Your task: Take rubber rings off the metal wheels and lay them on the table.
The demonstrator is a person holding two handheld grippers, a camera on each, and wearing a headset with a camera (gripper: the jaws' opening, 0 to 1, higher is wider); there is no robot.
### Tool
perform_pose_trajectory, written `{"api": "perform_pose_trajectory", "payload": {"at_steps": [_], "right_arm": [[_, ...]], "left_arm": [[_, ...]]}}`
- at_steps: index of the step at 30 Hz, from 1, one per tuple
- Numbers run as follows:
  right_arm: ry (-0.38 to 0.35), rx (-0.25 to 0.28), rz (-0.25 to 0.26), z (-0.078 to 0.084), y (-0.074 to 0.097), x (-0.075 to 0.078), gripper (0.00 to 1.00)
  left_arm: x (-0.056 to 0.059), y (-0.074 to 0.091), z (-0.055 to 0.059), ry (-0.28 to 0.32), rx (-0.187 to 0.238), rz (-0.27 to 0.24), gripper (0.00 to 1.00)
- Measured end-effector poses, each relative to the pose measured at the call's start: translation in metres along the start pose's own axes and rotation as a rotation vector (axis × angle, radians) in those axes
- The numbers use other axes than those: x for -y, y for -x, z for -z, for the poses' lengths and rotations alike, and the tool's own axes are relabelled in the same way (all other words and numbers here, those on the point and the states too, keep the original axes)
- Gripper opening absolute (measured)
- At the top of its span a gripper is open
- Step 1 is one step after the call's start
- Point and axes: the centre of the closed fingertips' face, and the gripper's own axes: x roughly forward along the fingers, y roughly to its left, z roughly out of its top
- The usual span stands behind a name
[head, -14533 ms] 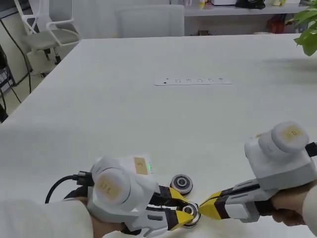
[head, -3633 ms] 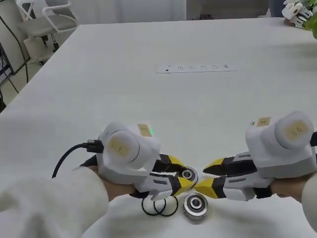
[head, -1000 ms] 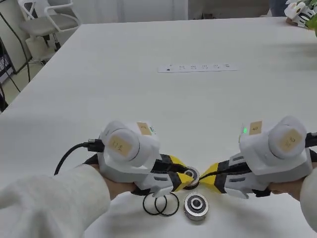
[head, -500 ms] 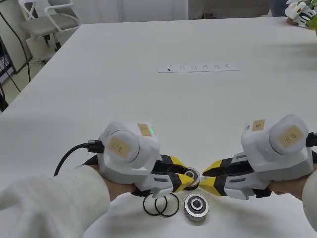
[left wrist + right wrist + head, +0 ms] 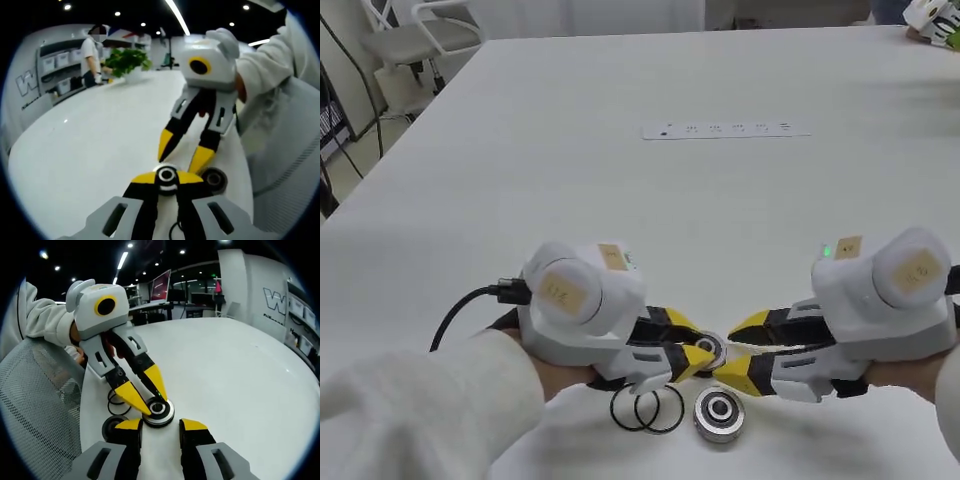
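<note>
In the head view, a metal wheel (image 5: 708, 348) is pinched by the left gripper (image 5: 696, 350). The right gripper (image 5: 738, 348) is held spread just beside that wheel. Two rubber rings (image 5: 647, 408) and a second wheel (image 5: 720, 413) lie on the table (image 5: 620, 200) near the pinched wheel, on the person's side.

In the left gripper view, the wheel is seen clamped between the yellow tips.

In the right gripper view, it is seen just ahead of the parted jaws.

2 wheels (image 5: 720, 411), 2 rings (image 5: 646, 408)

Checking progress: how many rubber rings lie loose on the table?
2: one rubber ring overlaps a second ring, both left of the loose metal wheel; others may be hidden.
</note>
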Motion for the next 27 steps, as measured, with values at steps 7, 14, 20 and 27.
{"api": "perform_pose_trajectory", "payload": {"at_steps": [7, 14, 20, 27], "right_arm": [[0.026, 0.000, 0.005, -0.001, -0.004, 0.001, 0.27], [0.073, -0.011, -0.013, 0.000, -0.002, -0.002, 0.20], [0.072, -0.020, -0.007, 0.006, 0.003, 0.004, 0.02], [0.044, -0.035, 0.018, 0.005, 0.003, 0.008, 0.00]], "left_arm": [[-0.001, 0.000, 0.000, 0.004, 0.006, -0.004, 0.14], [-0.001, 0.000, -0.001, 0.005, 0.008, -0.007, 0.14], [-0.004, 0.001, 0.000, 0.008, 0.003, -0.017, 0.14], [-0.004, 0.000, 0.000, 0.008, -0.001, -0.022, 0.13]]}}
